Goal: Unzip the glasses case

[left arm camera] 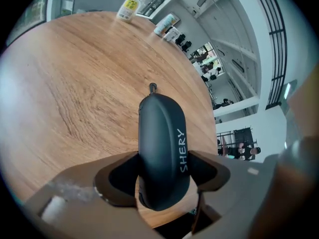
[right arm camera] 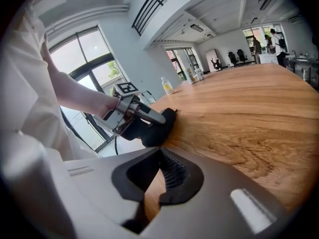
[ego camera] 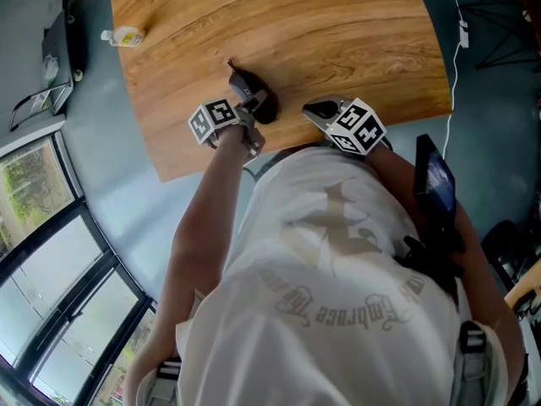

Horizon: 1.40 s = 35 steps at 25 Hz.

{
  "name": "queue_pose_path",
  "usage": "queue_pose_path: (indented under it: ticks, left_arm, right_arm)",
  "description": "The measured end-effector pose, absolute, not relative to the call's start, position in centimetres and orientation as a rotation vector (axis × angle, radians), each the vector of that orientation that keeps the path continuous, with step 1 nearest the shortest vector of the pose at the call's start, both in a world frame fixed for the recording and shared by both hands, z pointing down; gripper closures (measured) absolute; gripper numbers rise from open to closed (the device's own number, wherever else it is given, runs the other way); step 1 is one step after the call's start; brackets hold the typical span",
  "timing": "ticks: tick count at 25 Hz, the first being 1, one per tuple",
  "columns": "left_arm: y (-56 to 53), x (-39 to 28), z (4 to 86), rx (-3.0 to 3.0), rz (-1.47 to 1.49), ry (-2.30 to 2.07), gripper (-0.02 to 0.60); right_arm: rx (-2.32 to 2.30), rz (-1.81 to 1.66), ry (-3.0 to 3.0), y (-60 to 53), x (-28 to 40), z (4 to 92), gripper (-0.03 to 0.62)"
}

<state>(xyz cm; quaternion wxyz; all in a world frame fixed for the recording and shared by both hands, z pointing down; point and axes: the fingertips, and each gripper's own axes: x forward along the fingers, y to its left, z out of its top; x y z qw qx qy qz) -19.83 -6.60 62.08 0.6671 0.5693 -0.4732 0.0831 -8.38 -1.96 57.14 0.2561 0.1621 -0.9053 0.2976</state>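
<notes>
A black glasses case [ego camera: 260,106] marked SHERY lies near the front edge of the round wooden table [ego camera: 338,32]. In the left gripper view the case [left arm camera: 160,133] runs away from the camera, its zipper pull [left arm camera: 153,87] at the far end. My left gripper [left arm camera: 164,166] is shut on the near end, a jaw pressing each long side. The right gripper view shows that left gripper [right arm camera: 130,114] and the case [right arm camera: 160,127] at the table's rim. My right gripper [ego camera: 319,108] hovers just right of the case with its jaws together and nothing between them [right arm camera: 159,153].
A small yellow-labelled bottle [ego camera: 125,36] stands at the table's far left rim, also in the left gripper view as a bottle [left arm camera: 130,5] beside small boxes [left arm camera: 167,26]. The table's front edge runs just under both grippers. Windows and grey floor lie to the left.
</notes>
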Motion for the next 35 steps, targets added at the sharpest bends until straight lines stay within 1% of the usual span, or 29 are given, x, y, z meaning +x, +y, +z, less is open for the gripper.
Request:
queue_pose_path:
  ticks: [9,10,13,16,23,26,35]
  left_arm:
    - [-6.7,-18.9,59.2,1.262,0.004,-1.049,0.264]
    - [-6.7,-18.7,58.8,1.263,-0.010,-1.044,0.264]
    - [-6.6,-17.9,57.9,1.282,-0.027,-1.020,0.264]
    - [-6.6,-16.8,56.8,1.308,-0.047,-0.978,0.264]
    - [-6.4,-15.7,55.8,1.325,-0.066,-0.915,0.264]
    - [-6.4,-16.0,55.9,1.323,-0.063,-0.918,0.264]
    - [-6.8,-16.4,56.6,1.327,-0.027,-0.938,0.262]
  right_arm:
    - [0.214,0.800,-2.450,0.5,-11.8,57.1,0.582]
    - [0.199,0.791,-2.453,0.7,-12.0,57.1,0.576]
    - [0.158,0.769,-2.465,1.0,-12.4,57.0,0.532]
    - [0.135,0.758,-2.462,1.1,-12.5,57.3,0.516]
    - [0.068,0.735,-2.507,1.4,-12.8,56.8,0.518]
    - [0.045,0.716,-2.524,1.6,-13.0,56.5,0.540]
    - [0.045,0.611,-2.509,1.4,-12.5,56.3,0.576]
